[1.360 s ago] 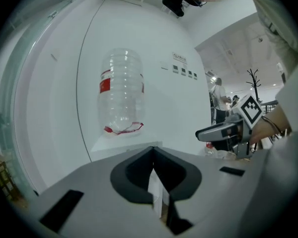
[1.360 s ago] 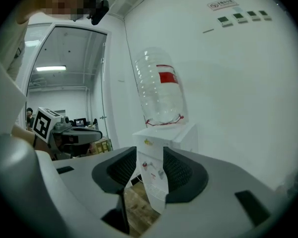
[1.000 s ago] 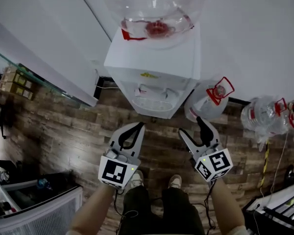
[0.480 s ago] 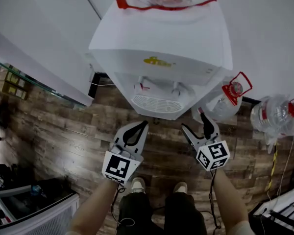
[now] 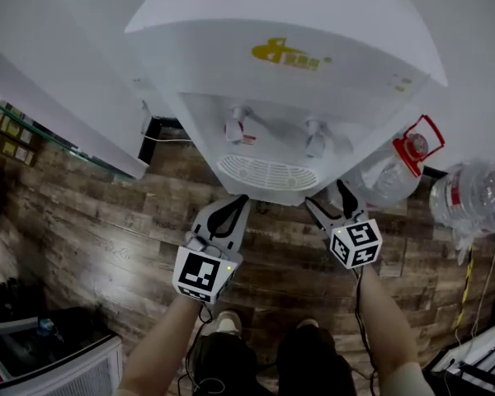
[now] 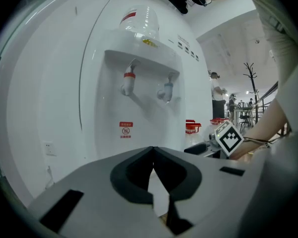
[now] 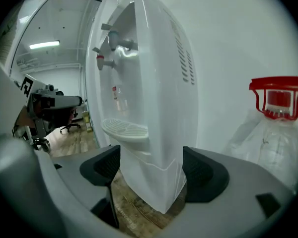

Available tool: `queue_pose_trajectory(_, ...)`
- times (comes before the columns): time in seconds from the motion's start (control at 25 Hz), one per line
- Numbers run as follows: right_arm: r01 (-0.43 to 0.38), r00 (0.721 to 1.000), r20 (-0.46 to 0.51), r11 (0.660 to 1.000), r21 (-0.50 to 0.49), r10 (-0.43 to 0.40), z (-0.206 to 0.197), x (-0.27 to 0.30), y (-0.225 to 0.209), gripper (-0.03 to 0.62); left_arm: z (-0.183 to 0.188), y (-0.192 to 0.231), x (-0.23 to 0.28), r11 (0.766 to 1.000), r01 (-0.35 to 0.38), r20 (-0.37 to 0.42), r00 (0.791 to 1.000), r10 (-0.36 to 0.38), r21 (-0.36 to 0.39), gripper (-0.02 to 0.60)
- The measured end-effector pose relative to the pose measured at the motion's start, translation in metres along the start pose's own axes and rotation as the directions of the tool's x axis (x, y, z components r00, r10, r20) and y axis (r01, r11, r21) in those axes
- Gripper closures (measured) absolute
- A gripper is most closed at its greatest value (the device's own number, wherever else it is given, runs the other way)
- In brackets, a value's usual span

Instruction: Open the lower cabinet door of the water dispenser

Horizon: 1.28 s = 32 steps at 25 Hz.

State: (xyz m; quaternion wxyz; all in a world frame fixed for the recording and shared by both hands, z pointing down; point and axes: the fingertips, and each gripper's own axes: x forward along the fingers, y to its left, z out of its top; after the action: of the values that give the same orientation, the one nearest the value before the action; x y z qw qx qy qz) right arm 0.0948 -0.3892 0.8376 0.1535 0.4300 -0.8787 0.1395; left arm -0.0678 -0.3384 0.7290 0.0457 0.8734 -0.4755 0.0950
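Moved: both grippers have dropped lower than a second ago, and the water dispenser now fills the top of the head view
Left gripper: jaws together, nothing between them, tips just beside the drip tray at its 7 o'clock
Right gripper: jaws opening, wide apart, gripping nothing; its own view shows the dispenser's lower body between them, untouched
Lower cabinet: under the drip tray, 12 o'clock from both grippers, hidden by the tray in the head view
Taps: red tap and blue tap above the tray
Empty bottle: red-handled, on the wooden floor, 2 o'clock from the right gripper
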Motion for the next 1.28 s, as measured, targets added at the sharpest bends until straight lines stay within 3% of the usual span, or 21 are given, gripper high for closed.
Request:
queue_pose_trajectory(0.28, 0.017, 1.000, 0.002, 1.000, 0.014, -0.017, -0.031, 0.036, -0.011, 0.214, -0.030, -0.015, 0.016, 0.995, 0.087, 0.012, 0.996, -0.087, 0.049, 0.575)
queue_pose_trajectory(0.56, 0.046, 0.998, 0.044, 0.999, -0.015, -0.046, -0.036, 0.052, -0.010, 0.252, -0.060, -0.003, 0.021, 0.997, 0.080, -0.025, 0.996, -0.080, 0.012, 0.575)
queue_pose_trajectory(0.8, 0.104, 0.994, 0.035, 0.994, 0.019, -0.105, -0.037, 0.047, -0.007, 0.264, -0.058, 0.001, 0.010, 0.997, 0.081, -0.026, 0.996, -0.081, -0.014, 0.575)
queue_pose_trajectory(1.0, 0.137, 0.990, -0.017, 0.989, 0.055, -0.136, -0.046, 0.033, 0.007, 0.275, -0.061, -0.003, -0.001, 0.996, 0.082, -0.059, 0.995, -0.084, -0.036, 0.575)
queue_pose_trajectory(1.12, 0.156, 0.985, -0.077, 0.988, 0.016, -0.155, -0.055, 0.019, 0.022, 0.297, -0.069, -0.007, -0.011, 0.994, 0.088, -0.085, 0.992, -0.093, -0.067, 0.575)
queue_pose_trajectory(1.28, 0.102, 0.983, -0.150, 0.994, -0.036, -0.106, -0.069, -0.004, 0.050, 0.349, -0.079, -0.015, -0.033, 0.988, 0.110, -0.124, 0.985, -0.123, -0.108, 0.575)
